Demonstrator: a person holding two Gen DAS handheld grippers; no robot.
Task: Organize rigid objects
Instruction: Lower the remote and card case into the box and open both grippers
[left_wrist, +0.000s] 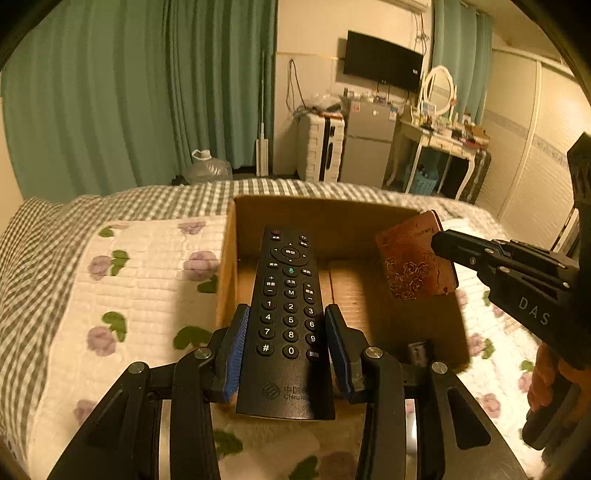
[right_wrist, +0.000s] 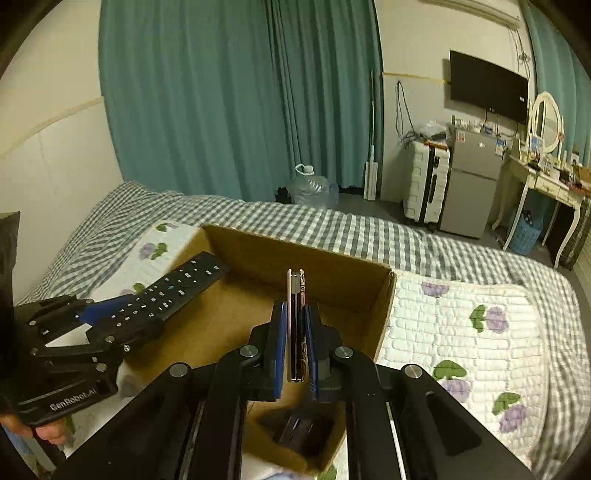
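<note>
Both tongs carry something over the open box (left_wrist: 369, 218), which sits on the bed (left_wrist: 147, 280). The left tongs (left_wrist: 286, 347) are clamped on the sides of the remote (left_wrist: 290, 295), gripping at the number keys, with its far end reaching over the box's left half, near the left wall. The right tongs (right_wrist: 293, 350) pinch the phone (right_wrist: 295, 314) on its flat faces, edge up, above the box's right half.

To do this step well, I would lower each item until it nearly meets the box floor before easing the grip, since both are hard and would clatter or bounce if dropped. Keep the remote parallel to the left wall and lay the phone flat beside it, apart, so the tongs do not collide. A small dark item (right_wrist: 295, 428) already lies at the box's near edge; steer clear of it.

The remote is long, black, keys facing up. The phone's case is brown with a rose pattern (left_wrist: 413, 254).
</note>
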